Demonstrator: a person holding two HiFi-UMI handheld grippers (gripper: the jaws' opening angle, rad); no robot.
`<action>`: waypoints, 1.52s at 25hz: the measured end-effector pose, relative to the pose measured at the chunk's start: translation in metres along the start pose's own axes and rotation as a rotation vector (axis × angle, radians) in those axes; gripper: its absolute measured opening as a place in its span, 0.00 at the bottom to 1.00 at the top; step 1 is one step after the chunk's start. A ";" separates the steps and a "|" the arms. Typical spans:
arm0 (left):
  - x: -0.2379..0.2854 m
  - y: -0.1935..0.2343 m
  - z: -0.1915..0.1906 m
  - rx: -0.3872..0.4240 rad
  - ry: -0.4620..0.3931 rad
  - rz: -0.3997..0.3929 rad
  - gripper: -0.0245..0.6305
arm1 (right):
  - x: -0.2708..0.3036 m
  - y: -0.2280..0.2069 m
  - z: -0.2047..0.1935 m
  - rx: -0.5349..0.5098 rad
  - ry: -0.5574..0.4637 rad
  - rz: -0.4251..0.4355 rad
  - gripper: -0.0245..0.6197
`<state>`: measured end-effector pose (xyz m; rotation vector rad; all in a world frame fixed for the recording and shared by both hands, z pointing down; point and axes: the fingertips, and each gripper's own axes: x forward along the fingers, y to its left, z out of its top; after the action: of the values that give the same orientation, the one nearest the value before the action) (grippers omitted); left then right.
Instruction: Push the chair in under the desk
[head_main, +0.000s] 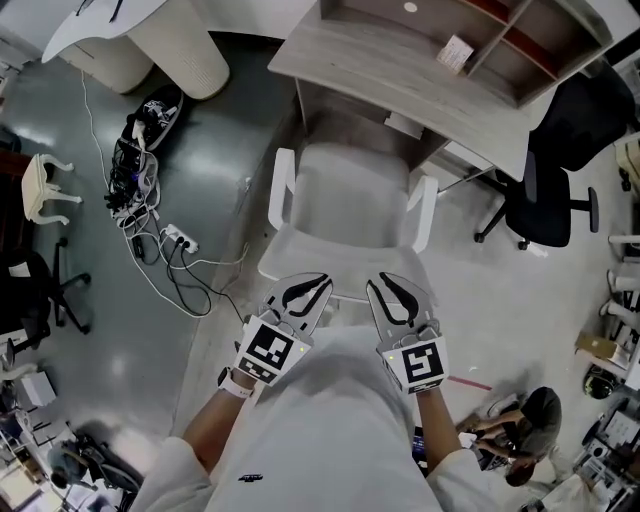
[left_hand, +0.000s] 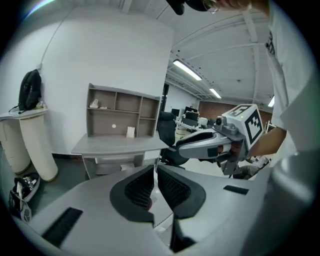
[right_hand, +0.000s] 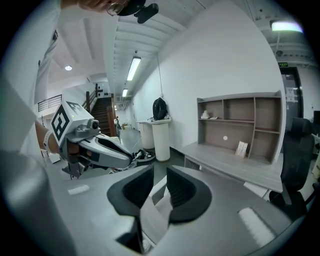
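We hold our left gripper (head_main: 312, 285) with jaws together and our right gripper (head_main: 390, 286) with jaws apart, empty, at the white chair's (head_main: 350, 195) backrest, facing the desk (head_main: 400, 75).

Floor: grey floor (head_main: 60, 130) carries white chair (head_main: 350, 205), black office chair (head_main: 558, 165), cables (head_main: 128, 185), power strip (head_main: 178, 240).
Worktop: pale wood worktop (head_main: 400, 78); shelf unit (head_main: 505, 45) on it.

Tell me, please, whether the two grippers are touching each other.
Apart. The head view shows the left gripper and the right gripper side by side, with part of the white chair showing in the gap between them.
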<state>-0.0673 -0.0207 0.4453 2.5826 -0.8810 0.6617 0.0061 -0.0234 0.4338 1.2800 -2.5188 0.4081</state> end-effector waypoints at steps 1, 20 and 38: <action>0.005 -0.001 -0.008 0.012 0.023 -0.009 0.05 | 0.003 0.000 -0.003 0.001 0.008 0.005 0.18; 0.050 -0.023 -0.133 0.244 0.448 -0.234 0.37 | 0.031 0.030 -0.131 -0.100 0.380 0.287 0.38; 0.061 -0.014 -0.173 0.443 0.676 -0.225 0.27 | 0.037 0.035 -0.207 -0.450 0.615 0.317 0.31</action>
<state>-0.0703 0.0376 0.6203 2.4516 -0.2361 1.6666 -0.0181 0.0464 0.6337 0.4866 -2.1021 0.2287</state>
